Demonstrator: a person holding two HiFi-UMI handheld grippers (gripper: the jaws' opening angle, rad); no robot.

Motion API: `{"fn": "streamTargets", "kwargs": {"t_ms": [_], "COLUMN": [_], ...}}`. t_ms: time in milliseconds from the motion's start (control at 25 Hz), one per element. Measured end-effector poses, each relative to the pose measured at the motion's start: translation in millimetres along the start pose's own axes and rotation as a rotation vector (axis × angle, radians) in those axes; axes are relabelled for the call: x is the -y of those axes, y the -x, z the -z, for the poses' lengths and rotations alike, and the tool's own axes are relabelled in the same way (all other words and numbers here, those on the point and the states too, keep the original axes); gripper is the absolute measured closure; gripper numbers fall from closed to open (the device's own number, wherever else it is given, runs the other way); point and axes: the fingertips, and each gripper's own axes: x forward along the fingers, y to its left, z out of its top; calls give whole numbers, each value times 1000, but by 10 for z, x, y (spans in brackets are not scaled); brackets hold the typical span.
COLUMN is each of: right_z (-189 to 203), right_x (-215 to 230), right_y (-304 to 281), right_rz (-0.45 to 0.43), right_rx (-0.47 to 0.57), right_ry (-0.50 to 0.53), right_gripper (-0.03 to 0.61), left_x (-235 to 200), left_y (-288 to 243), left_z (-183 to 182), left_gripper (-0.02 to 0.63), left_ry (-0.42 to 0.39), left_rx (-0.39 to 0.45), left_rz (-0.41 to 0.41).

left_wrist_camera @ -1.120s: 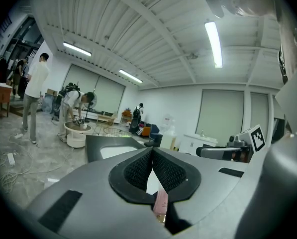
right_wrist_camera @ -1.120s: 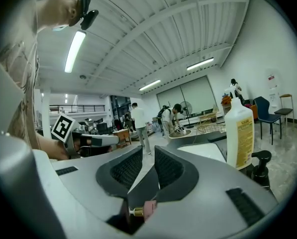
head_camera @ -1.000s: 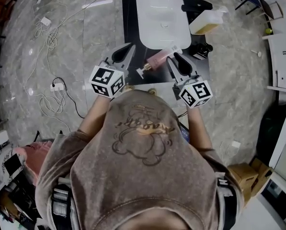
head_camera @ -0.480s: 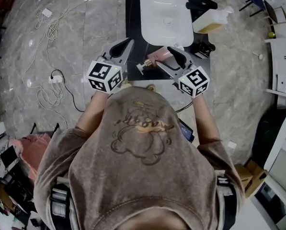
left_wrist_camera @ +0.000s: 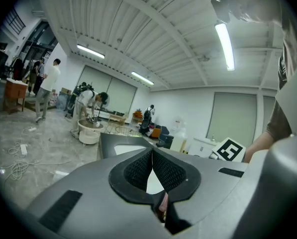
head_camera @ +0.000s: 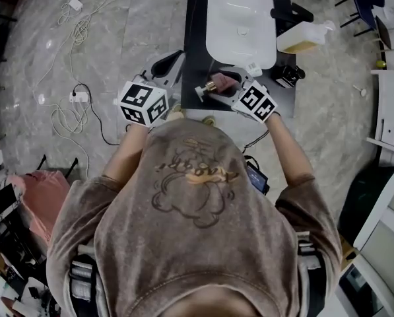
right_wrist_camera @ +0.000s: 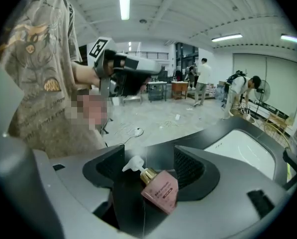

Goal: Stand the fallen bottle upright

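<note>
A white sink basin (head_camera: 239,22) is set in a black countertop (head_camera: 197,45), with a black faucet (head_camera: 290,12) at its right rim. Near it is a pale jug (head_camera: 303,38) — possibly holding yellowish liquid. White cables (head_camera: 78,32) trail over the grey marble floor (head_camera: 137,38). 3 ceiling light strips (left_wrist_camera: 225,44) glow — people (left_wrist_camera: 48,86) stand far off.

can't read the print on the bottle (right_wrist_camera: 160,190): too small. loses its base behind the right gripper (right_wrist_camera: 149,167) body. from the head view, sees only pump, neck and some pink, the rest under that gripper's cube (head_camera: 255,102). below the left gripper (left_wrist_camera: 152,166) pads, glimpses a pink sliver (left_wrist_camera: 162,207), too little to name. cuts the counter (head_camera: 197,38) at the head view's top edge.
</note>
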Motion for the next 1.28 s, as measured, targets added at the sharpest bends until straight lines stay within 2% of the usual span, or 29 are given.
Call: {"fn": "streamTargets", "kwargs": {"t_ms": [440, 920, 1160, 1280], "right_z": [408, 703, 737, 772], "right_x": [-216, -324, -303, -299], "right_y": [-501, -812, -898, -913], "right_rz": [-235, -374, -397, -400], "right_rx": [-279, -482, -537, -566], "right_ry": [353, 516, 555, 583], "right_gripper": [302, 310, 351, 351], "left_x": [-151, -336, -419, -448], "left_y": [204, 421, 499, 517], "left_z": [24, 61, 74, 75], "left_gripper": [594, 594, 594, 594], "left_ry": [16, 35, 46, 51], "left_rx": [5, 13, 14, 16], "left_rz": [-70, -137, -159, -165]}}
